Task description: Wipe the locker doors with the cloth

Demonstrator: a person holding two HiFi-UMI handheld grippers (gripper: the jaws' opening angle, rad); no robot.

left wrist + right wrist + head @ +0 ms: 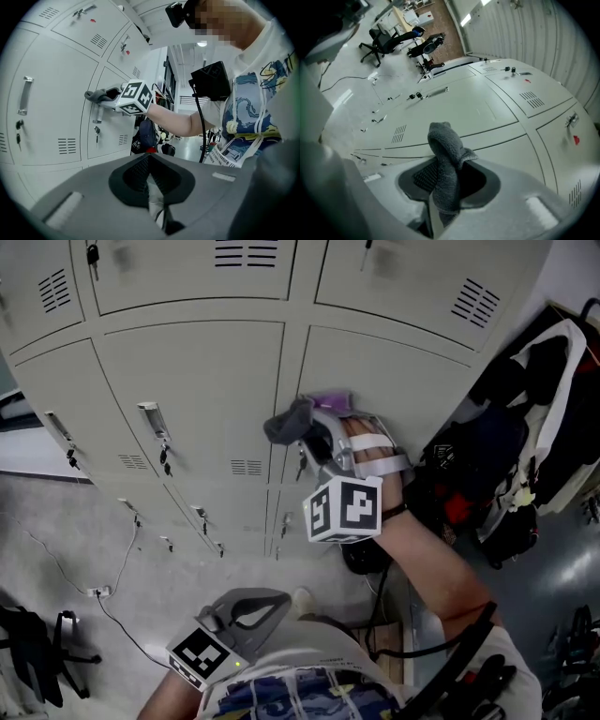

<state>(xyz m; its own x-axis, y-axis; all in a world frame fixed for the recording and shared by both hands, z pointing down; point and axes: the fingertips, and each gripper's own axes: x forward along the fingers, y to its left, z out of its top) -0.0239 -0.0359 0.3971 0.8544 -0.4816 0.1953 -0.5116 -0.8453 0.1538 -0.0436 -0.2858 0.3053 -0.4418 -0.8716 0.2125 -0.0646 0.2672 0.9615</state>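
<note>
We are facing a bank of pale grey locker doors (197, 390). Our right gripper (314, 432) is being held up at the seam between two middle doors, while our left gripper (267, 604) is hanging low by our torso, its fingers pressing together on nothing. The right fingers are clenching a bunched grey cloth (286, 424), which is poking out toward the door; we cannot tell whether it is touching.

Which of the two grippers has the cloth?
The right gripper, up at the lockers, jaws shut on the grey cloth. The left gripper sits low, shut and empty.
</note>
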